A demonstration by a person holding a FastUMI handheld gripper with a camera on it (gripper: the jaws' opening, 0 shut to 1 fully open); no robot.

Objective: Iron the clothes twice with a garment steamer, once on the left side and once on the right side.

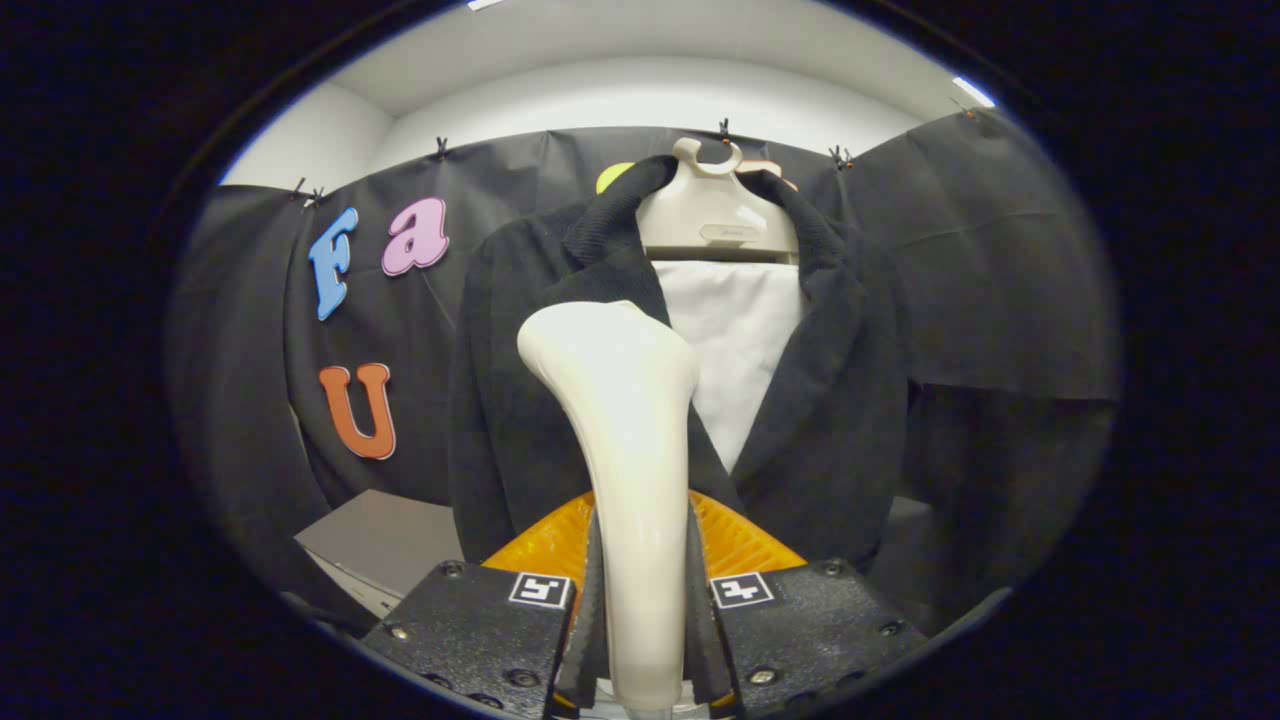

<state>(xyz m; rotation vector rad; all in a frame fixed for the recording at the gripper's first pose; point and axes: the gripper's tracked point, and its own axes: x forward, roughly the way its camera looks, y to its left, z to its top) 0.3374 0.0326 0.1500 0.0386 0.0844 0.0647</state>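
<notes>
Cream-white plastic garment steamer (pixel 622 440) stands upright between the fingers, and the gripper (pixel 640 600) is clamped on its handle from both sides, pointing straight at the clothes. Its broad head sits just in front of the black textured jacket (pixel 520 400), over the lapel beside the white inner panel (pixel 735 340). The jacket hangs on a cream plastic hanger (pixel 715 215) against the black cloth wall (pixel 1000 260). A grey tabletop (pixel 385 535) shows low beside the jacket's hem.
</notes>
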